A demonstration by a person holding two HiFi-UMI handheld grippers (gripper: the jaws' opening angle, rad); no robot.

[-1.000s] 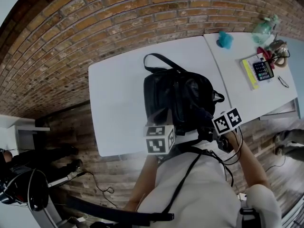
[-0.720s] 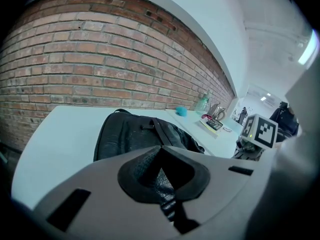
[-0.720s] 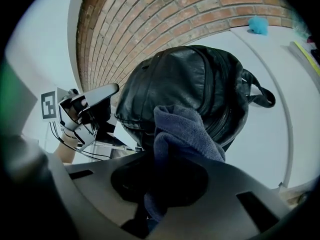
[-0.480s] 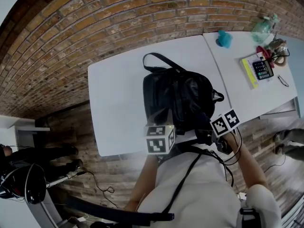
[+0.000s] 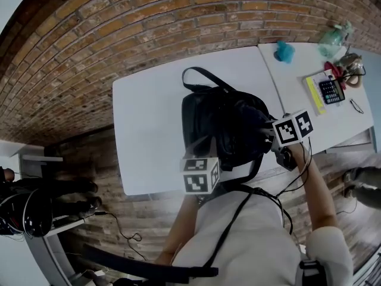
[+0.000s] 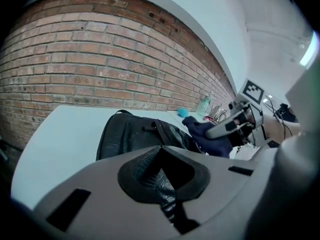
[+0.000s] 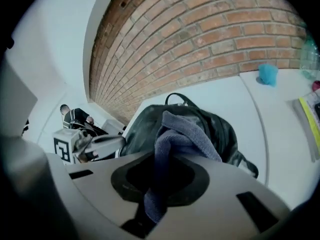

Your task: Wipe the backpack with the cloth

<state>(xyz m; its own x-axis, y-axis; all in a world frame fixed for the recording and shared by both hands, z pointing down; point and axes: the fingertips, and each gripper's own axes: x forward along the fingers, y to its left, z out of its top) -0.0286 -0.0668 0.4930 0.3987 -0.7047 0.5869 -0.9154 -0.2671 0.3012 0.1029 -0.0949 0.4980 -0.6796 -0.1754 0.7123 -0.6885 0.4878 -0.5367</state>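
**Head view.** A black backpack sits on a white tabletop, near the edge closest to the person. Its carry handle loops toward the brick wall. The two grippers flank the near end of the backpack, each marked by its cube of square markers. A second tabletop adjoins on the right. It carries a teal object, a calculator and other small items too small to identify.

**Left gripper view.** The left gripper has its fingers pressed together on a fold of the backpack's black, grained material. A narrow strap hangs below the pinch. The body of the backpack extends beyond the gripper across the tabletop. The right gripper is visible at its far end, with the bunched dark blue cloth beneath it.

**Right gripper view.** The right gripper has its fingers closed on the cloth. The cloth rises from the pinch as a twisted fold, and its free end lies over the upper surface of the backpack, apparently touching it. The left gripper's marker cube appears at the left, beside the backpack.
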